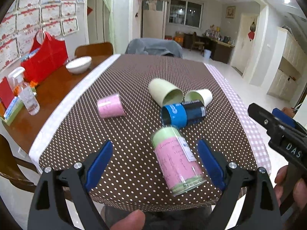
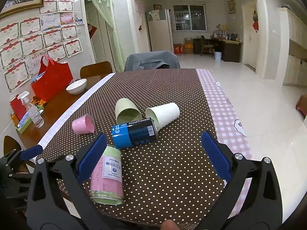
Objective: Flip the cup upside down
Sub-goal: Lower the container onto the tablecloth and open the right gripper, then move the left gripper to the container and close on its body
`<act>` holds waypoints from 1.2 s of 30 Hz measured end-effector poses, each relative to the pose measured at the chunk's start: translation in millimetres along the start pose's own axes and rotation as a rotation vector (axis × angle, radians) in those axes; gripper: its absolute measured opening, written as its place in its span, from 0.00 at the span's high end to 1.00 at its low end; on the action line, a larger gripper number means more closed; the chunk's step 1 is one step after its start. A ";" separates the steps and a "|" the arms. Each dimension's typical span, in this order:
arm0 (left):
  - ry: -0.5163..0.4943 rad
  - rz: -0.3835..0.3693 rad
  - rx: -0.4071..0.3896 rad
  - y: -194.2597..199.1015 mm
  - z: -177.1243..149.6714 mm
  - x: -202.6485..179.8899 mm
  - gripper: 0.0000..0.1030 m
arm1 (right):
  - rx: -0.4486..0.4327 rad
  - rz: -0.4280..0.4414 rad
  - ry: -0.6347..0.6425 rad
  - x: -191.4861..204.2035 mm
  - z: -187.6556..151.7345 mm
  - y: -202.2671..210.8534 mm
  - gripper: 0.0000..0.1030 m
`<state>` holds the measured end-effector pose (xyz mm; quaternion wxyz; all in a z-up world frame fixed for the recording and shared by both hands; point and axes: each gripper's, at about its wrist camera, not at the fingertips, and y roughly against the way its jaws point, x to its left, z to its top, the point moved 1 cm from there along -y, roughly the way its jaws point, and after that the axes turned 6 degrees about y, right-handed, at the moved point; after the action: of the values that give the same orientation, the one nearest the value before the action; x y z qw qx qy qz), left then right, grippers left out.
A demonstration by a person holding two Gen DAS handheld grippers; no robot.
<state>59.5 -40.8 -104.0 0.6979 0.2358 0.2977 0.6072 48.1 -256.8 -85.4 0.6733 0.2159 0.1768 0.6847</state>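
Note:
Several cups lie on their sides on the brown dotted tablecloth (image 1: 134, 88). A clear cup with pink and green lining (image 1: 177, 161) lies nearest, between my left gripper's open fingers; it also shows in the right wrist view (image 2: 107, 174). A blue and black can (image 1: 183, 115) (image 2: 134, 133), a pale green cup (image 1: 166, 93) (image 2: 127, 111), a white cup (image 1: 199, 95) (image 2: 164, 113) and a pink cup (image 1: 110, 106) (image 2: 83, 124) lie further in. My left gripper (image 1: 155, 153) is open and empty. My right gripper (image 2: 153, 147) is open and empty, above the table's near edge.
A white bowl (image 1: 78, 64), a red bag (image 1: 45, 57) and a spray bottle (image 1: 28, 95) stand on the wooden table at the left. A chair with a grey cloth (image 1: 153, 47) stands at the far end. The table's right edge (image 2: 230, 115) drops to the floor.

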 end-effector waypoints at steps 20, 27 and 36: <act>0.126 -0.009 0.321 -106.5 -1.2 -13.4 0.14 | 0.150 0.036 -0.073 -41.1 -17.6 -66.7 0.06; 0.146 0.018 0.374 -134.0 3.2 -19.8 0.14 | 0.195 0.073 -0.090 -51.6 -19.1 -93.9 0.06; 0.171 0.045 0.433 -164.6 11.6 -19.8 0.18 | 0.228 0.106 -0.109 -60.0 -15.7 -119.2 0.06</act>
<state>182.3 -84.9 -206.9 0.5896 0.3342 0.4737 0.5625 140.6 -312.2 -165.7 0.6160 0.3369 0.2049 0.6820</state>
